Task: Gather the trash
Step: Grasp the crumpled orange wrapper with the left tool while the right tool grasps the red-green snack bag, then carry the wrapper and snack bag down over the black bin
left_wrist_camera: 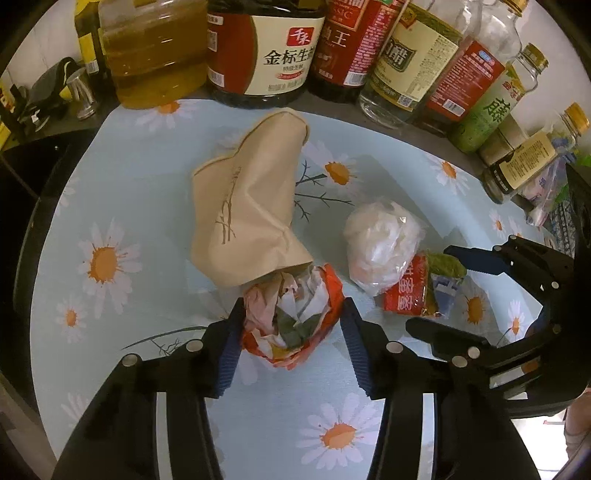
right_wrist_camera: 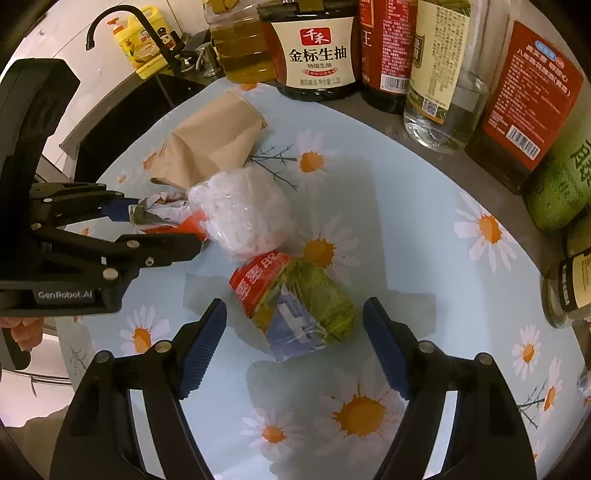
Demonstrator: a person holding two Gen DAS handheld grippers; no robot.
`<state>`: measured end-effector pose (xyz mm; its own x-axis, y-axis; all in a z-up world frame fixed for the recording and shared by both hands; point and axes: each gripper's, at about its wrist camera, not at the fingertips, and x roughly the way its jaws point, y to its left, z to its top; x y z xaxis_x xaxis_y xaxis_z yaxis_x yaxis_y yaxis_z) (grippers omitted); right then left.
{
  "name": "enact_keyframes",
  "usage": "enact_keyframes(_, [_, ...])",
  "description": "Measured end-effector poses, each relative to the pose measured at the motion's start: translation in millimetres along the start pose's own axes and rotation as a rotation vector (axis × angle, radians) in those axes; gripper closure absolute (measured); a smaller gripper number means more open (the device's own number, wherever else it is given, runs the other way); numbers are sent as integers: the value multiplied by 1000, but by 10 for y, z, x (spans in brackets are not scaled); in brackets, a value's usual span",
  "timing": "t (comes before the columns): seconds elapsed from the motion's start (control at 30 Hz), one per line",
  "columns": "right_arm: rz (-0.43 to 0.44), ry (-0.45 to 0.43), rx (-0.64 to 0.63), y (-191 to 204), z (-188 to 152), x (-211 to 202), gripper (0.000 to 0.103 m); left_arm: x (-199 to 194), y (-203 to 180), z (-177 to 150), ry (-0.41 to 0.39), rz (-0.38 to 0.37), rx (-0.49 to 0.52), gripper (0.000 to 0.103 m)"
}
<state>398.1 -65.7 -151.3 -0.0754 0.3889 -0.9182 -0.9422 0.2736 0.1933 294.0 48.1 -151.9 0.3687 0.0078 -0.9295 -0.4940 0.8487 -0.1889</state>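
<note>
The trash I'm after lies on the daisy-print mat (left_wrist_camera: 110,177), four pieces close together. Low in the middle of the left wrist view, my left gripper (left_wrist_camera: 291,332) is clenched on the crumpled orange-and-white wrapper (left_wrist_camera: 291,314): both blue pads press against its sides, and the wad bulges up between them. That wrapper touches the lower open end of the tan paper bag (left_wrist_camera: 243,206), which lies flat and stretches toward the top centre of the frame. To the right of the bag, near the centre right, sits the clear plastic bag stuffed with white material (left_wrist_camera: 380,243), and touching its lower edge is the red-and-green snack packet (left_wrist_camera: 417,291). In the right wrist view that packet lies at the centre of the frame, and my right gripper (right_wrist_camera: 295,343) stands around it with the jaws apart: I see mat between each blue pad and the packet, so it is released, not grasping. The left gripper shows at the middle left of that view, pinching the wrapper just left of the plastic bag. Along the top and right edges of both views stands a row of sauce and oil bottles (left_wrist_camera: 258,51) on the grey counter (right_wrist_camera: 373,114), behind the mat. A black faucet (right_wrist_camera: 122,18) arches in the upper left of the right wrist view.
</note>
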Motion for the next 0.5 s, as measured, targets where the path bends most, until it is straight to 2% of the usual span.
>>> enact_keyframes(0.1, [-41, -5, -58, 60, 9, 24, 42, -5, -8, 6, 1, 3, 1, 56])
enact_keyframes(0.5, [-35, -6, -78, 127, -63, -5, 45, -80, 36, -75, 5, -6, 0, 57])
